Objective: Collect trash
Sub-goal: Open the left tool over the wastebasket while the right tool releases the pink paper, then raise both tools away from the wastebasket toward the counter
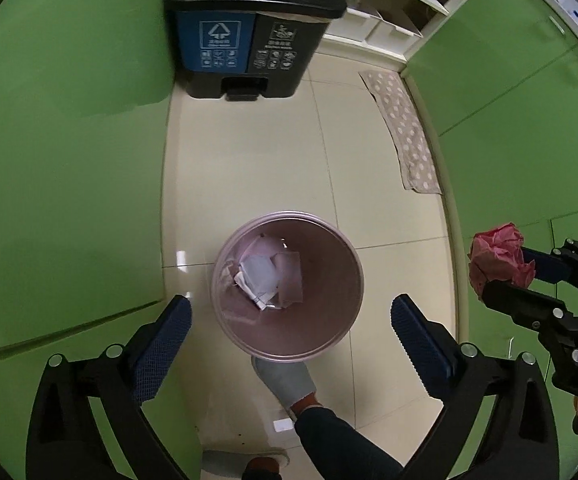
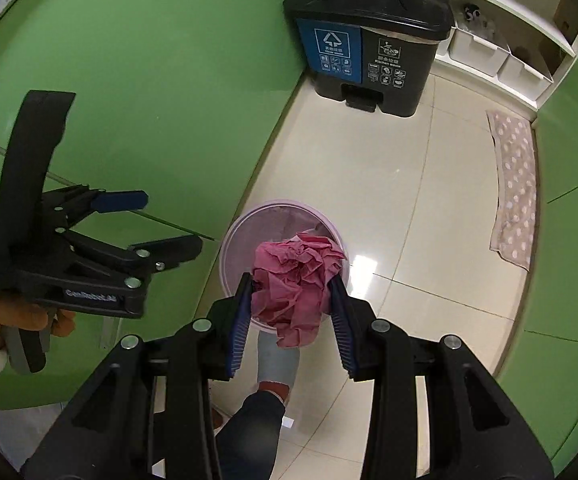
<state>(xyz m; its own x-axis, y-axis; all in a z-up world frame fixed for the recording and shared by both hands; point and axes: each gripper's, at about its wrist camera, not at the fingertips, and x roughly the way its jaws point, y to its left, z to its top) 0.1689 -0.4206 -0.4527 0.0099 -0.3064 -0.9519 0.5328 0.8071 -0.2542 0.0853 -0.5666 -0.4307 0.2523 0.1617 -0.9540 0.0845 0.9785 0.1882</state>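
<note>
The step in hand is disposal into the pink waste basket, which stands on the tiled floor directly below both tools. The left gripper points steeply down over the basket mouth with its jaws spread wide and nothing between them; white and pale pink paper scraps already lie at the bottom of the basket. The right gripper is clamped on a crumpled pink paper wad, both blue pads pressing its sides, and the wad hangs over the near rim of the basket. Judged from this position, the next move calls for centring the wad over the opening and then releasing the right jaws so that it drops inside and does not catch on the rim or fall onto the person's grey slipper, just beside the basket. A black pedal bin stands further back against the green cabinet; its blue panel carries a recycling-style triangle symbol, and its dark panel reads "Kitchen Waste" beneath Chinese characters too small to read. The left tool body reads "GenRobot.AI" and "Data Acquisition System". A spotted mat lies to the right.
</note>
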